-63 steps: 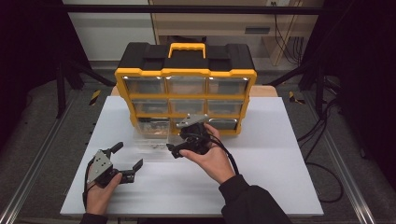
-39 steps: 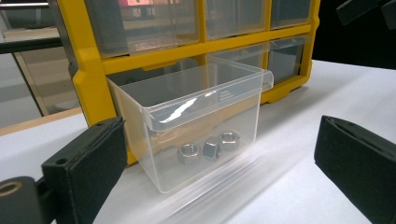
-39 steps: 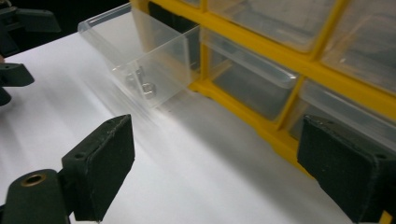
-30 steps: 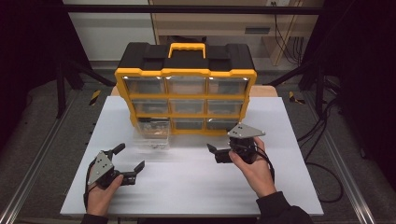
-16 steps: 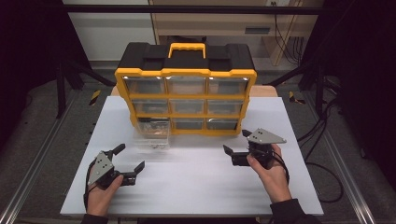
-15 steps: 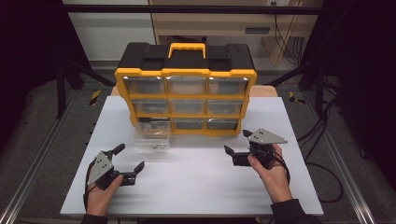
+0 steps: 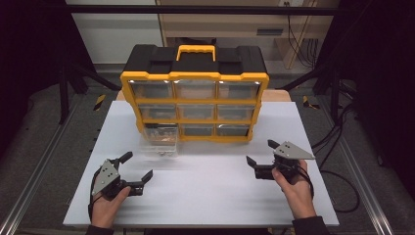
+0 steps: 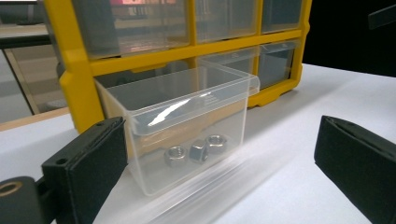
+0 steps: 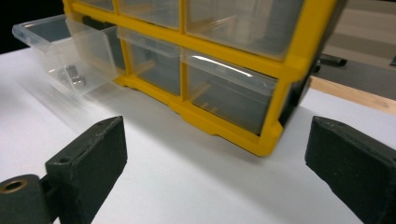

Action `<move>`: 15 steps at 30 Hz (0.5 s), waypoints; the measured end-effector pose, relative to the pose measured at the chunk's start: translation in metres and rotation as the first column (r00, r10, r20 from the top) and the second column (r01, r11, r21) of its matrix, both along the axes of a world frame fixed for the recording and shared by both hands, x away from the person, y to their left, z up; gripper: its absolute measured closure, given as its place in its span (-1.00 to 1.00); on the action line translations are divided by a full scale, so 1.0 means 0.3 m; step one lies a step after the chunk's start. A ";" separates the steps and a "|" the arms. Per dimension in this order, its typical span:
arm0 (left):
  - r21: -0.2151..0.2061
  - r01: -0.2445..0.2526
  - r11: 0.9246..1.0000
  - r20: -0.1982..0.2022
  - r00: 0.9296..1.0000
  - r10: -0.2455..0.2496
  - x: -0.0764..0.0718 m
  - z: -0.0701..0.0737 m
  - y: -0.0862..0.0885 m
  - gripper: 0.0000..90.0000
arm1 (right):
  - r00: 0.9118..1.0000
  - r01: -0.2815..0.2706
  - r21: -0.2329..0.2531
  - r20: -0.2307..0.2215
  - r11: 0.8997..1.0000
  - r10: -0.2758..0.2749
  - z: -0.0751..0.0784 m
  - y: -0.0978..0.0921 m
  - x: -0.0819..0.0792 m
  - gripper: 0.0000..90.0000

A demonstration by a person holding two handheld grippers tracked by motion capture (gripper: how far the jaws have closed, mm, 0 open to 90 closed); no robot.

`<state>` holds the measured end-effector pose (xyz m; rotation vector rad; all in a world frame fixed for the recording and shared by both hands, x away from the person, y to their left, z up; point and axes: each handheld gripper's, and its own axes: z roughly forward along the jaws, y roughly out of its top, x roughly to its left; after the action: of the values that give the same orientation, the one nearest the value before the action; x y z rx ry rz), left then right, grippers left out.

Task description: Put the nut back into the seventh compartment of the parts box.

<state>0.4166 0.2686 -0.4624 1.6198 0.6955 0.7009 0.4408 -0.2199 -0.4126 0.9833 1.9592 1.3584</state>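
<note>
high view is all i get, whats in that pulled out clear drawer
Observer: Three metal nuts, lying together on the drawer floor.
Operator: is the drawer fully out of the cabinet
Observer: I can't tell; from the right gripper view its back end sits at the cabinet bottom-row slot.
Operator: left gripper touching it
Observer: No. The left gripper is open, its jaws apart from the drawer's front.
Operator: and the right one
Observer: The right gripper is open too, facing the cabinet's bottom corner.
</note>
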 end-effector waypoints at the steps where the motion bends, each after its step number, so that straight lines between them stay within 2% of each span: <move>1: 0.005 0.002 1.000 -0.001 1.000 -0.002 -0.002 0.002 -0.004 -0.95 | 1.000 0.010 0.009 0.007 1.000 -0.010 -0.004 -0.011 -0.008 -0.88; 5: 0.000 -0.001 1.000 -0.003 1.000 0.001 -0.003 0.004 -0.009 -0.95 | 0.999 0.040 0.028 0.033 0.999 -0.041 -0.016 -0.054 -0.033 -0.86; 10: 0.001 -0.007 1.000 -0.014 1.000 0.007 0.003 0.000 -0.014 -0.95 | 0.997 0.074 0.045 0.028 0.996 -0.076 -0.045 -0.091 -0.056 -0.86; 12: -0.001 -0.009 1.000 -0.014 1.000 0.009 0.002 0.002 -0.016 -0.95 | 0.996 0.079 0.046 0.031 0.996 -0.080 -0.059 -0.101 -0.061 -0.88; 15: 0.000 -0.014 1.000 -0.015 1.000 0.014 0.001 0.003 -0.017 -0.95 | 0.997 0.076 0.072 0.025 0.994 -0.078 -0.080 -0.113 -0.071 -0.88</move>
<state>0.4169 0.2635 -0.4616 1.6230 0.7184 0.6999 0.4194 -0.2537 -0.4366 1.0561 1.8444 1.3996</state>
